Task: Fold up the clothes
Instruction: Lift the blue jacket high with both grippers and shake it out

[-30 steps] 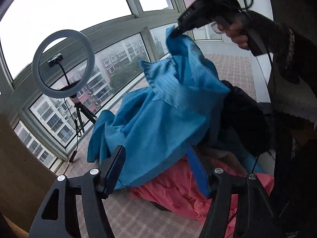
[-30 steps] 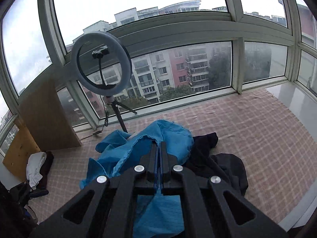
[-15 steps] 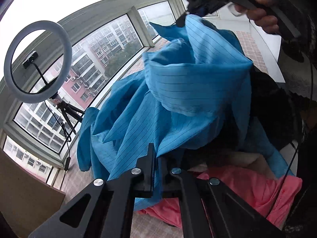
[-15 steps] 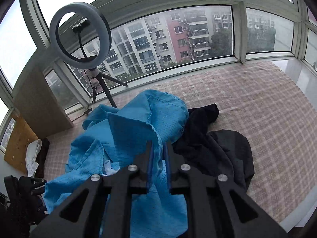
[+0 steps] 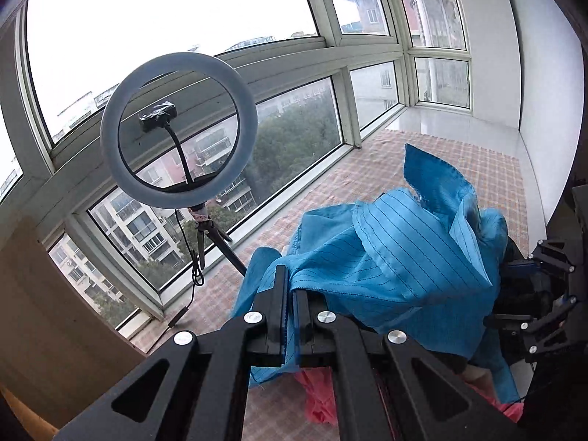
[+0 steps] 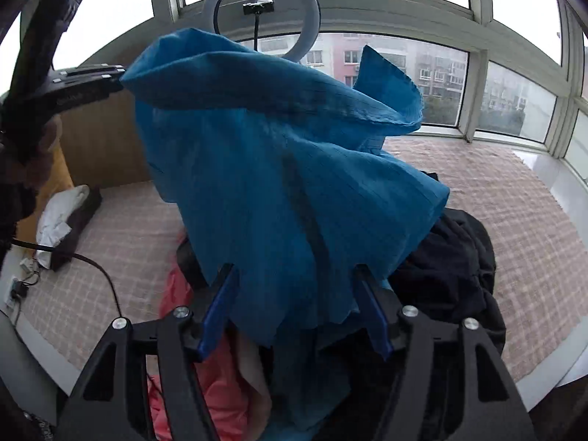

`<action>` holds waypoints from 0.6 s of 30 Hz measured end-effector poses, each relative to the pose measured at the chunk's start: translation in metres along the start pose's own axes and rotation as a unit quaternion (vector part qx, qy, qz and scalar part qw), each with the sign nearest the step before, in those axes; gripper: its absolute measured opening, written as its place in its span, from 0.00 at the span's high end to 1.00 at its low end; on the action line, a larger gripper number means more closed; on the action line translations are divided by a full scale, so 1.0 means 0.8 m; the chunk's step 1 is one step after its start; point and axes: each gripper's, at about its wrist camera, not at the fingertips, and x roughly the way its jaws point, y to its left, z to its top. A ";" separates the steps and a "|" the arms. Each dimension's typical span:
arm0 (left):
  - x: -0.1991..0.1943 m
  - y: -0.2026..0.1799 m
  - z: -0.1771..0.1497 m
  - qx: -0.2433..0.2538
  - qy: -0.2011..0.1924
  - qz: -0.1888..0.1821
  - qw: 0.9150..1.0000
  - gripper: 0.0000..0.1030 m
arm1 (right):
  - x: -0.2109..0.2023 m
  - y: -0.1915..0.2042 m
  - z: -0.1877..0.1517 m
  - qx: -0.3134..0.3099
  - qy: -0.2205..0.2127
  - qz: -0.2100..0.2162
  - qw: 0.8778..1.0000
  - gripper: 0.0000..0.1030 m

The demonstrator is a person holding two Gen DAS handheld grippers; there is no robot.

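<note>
Left gripper [image 5: 289, 294]: jaws clamped on a fold of the blue striped garment [image 5: 397, 261], lifting it above the checked mat [image 6: 488, 198]. Right gripper [image 6: 296, 303]: jaws opening, the hanging cloth between them, unpressed. Beneath: pink garment [image 6: 217, 397]; right, black garment [image 6: 455, 275]. Far: ring light [image 5: 176, 128].

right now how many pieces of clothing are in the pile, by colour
blue: 1, the blue garment, lifted by the left gripper
black: 1, the black garment
pink: 1, the pink garment
total: 3, plus a beige bit under the blue that I can't identify
</note>
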 end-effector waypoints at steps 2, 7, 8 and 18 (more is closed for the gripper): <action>0.002 0.004 0.001 -0.003 0.001 0.000 1.000 0.99 | 0.023 -0.001 0.001 -0.005 0.010 -0.010 1.000 0.38; -0.003 0.013 0.008 -0.005 -0.006 0.004 1.000 0.99 | 0.061 -0.039 0.002 0.034 0.050 -0.015 0.998 0.39; -0.004 0.015 0.010 -0.005 -0.007 0.004 1.000 0.99 | 0.052 -0.048 0.001 0.047 0.040 -0.011 0.998 0.39; -0.008 0.021 0.024 -0.007 -0.017 0.007 1.000 0.99 | 0.053 -0.034 0.000 -0.009 0.007 0.017 1.000 0.22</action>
